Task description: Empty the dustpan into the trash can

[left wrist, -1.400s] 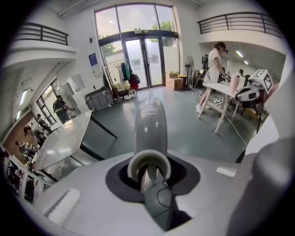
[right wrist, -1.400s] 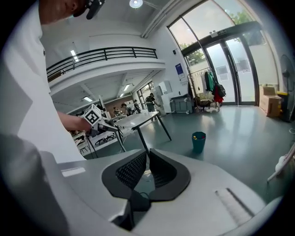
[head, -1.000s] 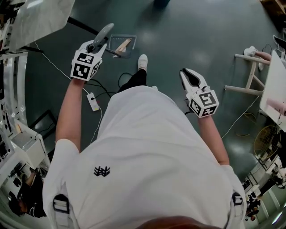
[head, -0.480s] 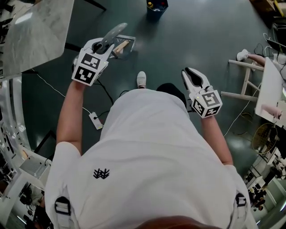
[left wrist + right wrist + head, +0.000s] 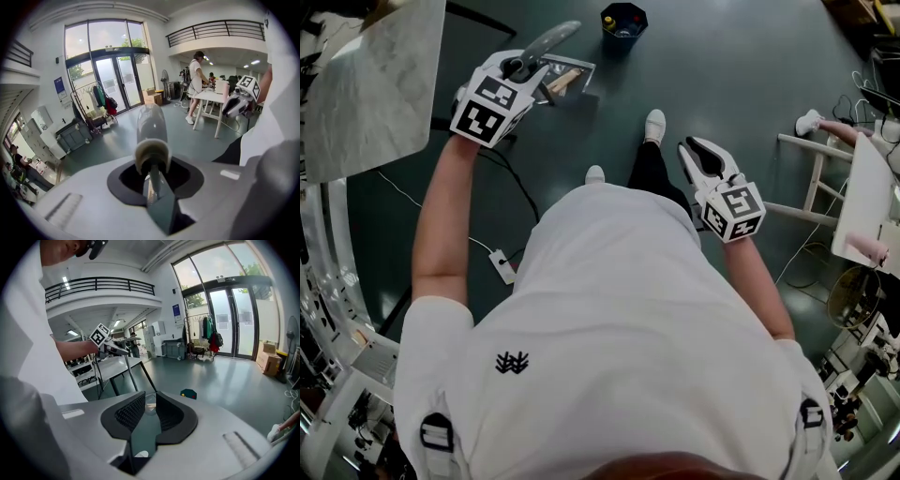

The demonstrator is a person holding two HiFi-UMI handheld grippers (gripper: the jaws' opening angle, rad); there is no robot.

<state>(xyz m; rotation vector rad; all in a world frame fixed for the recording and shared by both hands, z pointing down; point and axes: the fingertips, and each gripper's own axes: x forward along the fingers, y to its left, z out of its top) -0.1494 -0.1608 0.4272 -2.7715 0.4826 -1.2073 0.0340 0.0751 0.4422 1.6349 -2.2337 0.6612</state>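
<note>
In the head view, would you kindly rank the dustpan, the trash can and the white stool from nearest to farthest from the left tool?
1. dustpan: its handle is held in the left tool, tray just to its right.
2. trash can: on the floor ahead, further right.
3. white stool: far right of the view.

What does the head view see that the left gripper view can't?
Only the head view shows the dustpan's tray with scraps in it, the trash can on the floor ahead, and the wearer's white shoes. Only the left gripper view shows the glass doors and a person standing at a white table. Both show the left tongs shut on the dustpan's handle, and the right tongs.
</note>
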